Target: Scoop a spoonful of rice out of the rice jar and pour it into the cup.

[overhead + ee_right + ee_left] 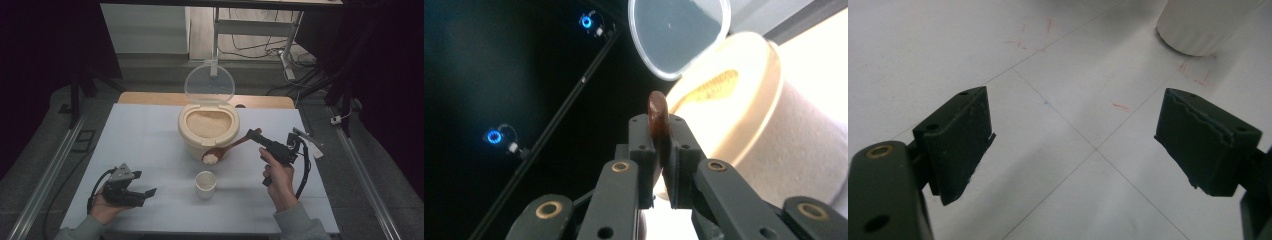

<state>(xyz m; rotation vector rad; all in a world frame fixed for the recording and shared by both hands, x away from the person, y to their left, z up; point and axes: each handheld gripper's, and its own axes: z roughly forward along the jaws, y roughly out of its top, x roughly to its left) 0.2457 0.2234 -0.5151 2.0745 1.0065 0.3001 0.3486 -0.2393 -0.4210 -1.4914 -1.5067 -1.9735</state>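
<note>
1. One brown wooden spoon (227,148), its bowl heaped with white rice, hangs in front of the cream round rice bin (208,129) and above the small white cup (206,183).
2. Right gripper (256,135): jaws pinched on the spoon's handle end.
3. Left gripper (145,193): jaws spread wide with nothing between them, low over the white table (145,140), near the cup.
4. Clear hinged lid (209,83) stands upright behind the bin.
</note>
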